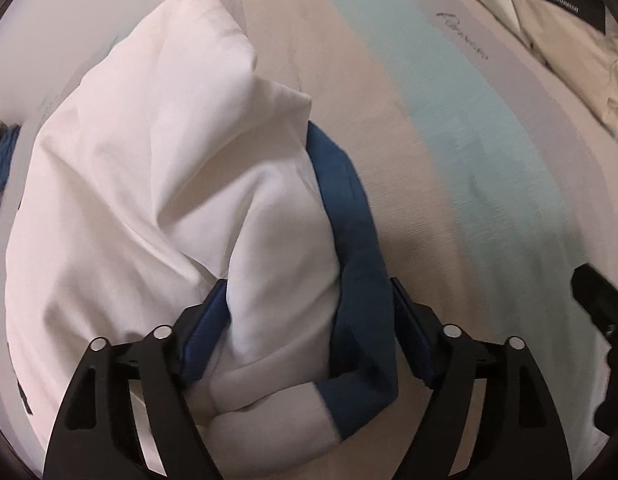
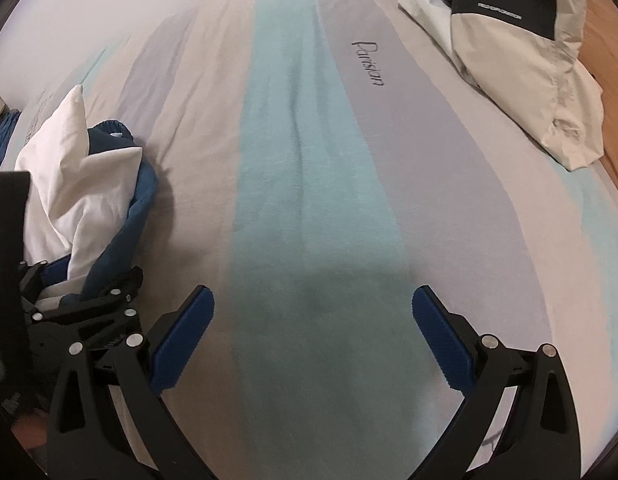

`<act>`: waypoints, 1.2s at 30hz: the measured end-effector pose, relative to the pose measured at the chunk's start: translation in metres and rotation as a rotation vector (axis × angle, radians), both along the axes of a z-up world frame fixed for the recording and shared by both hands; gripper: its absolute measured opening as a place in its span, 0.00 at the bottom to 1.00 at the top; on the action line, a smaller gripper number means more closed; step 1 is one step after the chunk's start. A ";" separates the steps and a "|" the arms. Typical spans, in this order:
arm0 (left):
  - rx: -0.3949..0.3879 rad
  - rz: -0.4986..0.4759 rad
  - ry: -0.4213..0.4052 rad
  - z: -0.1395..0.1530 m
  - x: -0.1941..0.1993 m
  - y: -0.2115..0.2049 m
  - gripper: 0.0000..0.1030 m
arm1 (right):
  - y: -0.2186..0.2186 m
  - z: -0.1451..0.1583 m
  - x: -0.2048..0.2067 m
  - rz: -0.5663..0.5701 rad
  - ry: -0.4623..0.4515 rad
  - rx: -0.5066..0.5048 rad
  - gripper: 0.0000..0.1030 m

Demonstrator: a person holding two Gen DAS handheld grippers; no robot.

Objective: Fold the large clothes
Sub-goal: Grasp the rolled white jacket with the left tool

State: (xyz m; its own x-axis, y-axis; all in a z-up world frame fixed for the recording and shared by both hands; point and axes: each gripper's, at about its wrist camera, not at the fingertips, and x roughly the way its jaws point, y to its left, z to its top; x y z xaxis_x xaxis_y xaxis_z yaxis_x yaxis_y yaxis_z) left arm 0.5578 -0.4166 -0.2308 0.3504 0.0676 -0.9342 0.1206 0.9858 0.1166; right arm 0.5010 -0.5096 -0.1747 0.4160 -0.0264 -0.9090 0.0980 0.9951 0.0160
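Left wrist view: the left gripper (image 1: pixel 305 320) stands spread wide, with the garment (image 1: pixel 157 184) – white, with a blue trim (image 1: pixel 349 216) – bunched between its fingers and heaped ahead of it; the pads look clear of the cloth, or barely brushing it.

Right wrist view: the right gripper (image 2: pixel 313 336) is also apart and empty over the bare striped sheet (image 2: pixel 309 160); the garment sits far to its left, a beige jacket (image 2: pixel 509 64) far ahead to its right (untouched). To fold well, I'd first spread the bundle flat – then grasp two matching corners.
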 end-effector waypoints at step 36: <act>-0.447 0.039 0.265 0.039 0.064 0.260 0.95 | 0.144 -0.034 0.114 0.205 0.322 0.405 0.93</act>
State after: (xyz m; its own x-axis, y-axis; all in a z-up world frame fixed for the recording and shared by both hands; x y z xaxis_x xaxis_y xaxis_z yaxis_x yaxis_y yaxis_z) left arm 0.6218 -0.1567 -0.1915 0.1033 -0.3499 -0.9311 0.0513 0.9367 -0.3464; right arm 0.6149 -0.3652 -0.2091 0.0752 0.4038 -0.9118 -0.0339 0.9149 0.4024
